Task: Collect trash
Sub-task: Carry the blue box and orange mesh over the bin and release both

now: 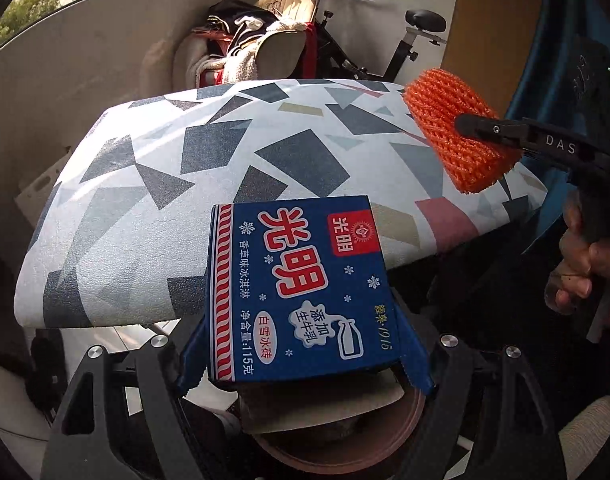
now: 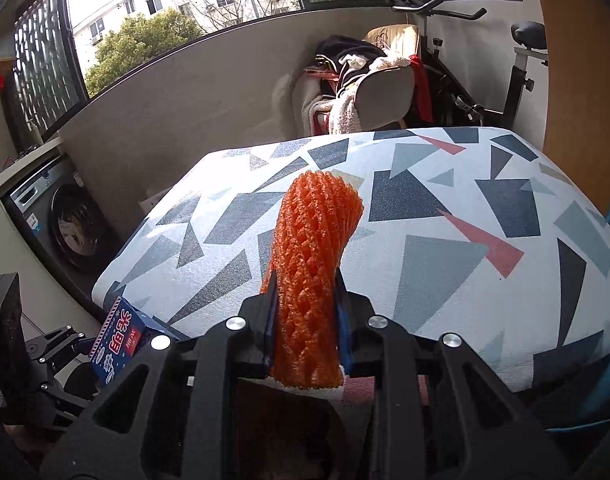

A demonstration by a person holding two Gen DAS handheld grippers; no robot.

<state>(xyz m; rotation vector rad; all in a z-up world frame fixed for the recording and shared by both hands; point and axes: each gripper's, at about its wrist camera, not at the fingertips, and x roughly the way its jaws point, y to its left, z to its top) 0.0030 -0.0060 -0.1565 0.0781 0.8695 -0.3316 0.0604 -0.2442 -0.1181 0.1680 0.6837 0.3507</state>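
Observation:
My left gripper [image 1: 301,344] is shut on a blue ice-cream carton [image 1: 297,288] with red and white Chinese print, held flat above the near edge of the patterned table [image 1: 153,184]. The carton also shows in the right wrist view [image 2: 119,342] at lower left. My right gripper [image 2: 305,320] is shut on an orange foam fruit net [image 2: 311,280], which sticks up between the fingers above the table [image 2: 445,260]. In the left wrist view the net [image 1: 453,128] and the right gripper's fingers [image 1: 505,130] are at upper right.
The table has a white top with grey, blue and pink shapes. Behind it stand a chair piled with clothes [image 2: 365,84] and an exercise bike [image 2: 505,64]. A washing machine [image 2: 61,220] sits at the left wall. A brown round object [image 1: 337,424] lies below the carton.

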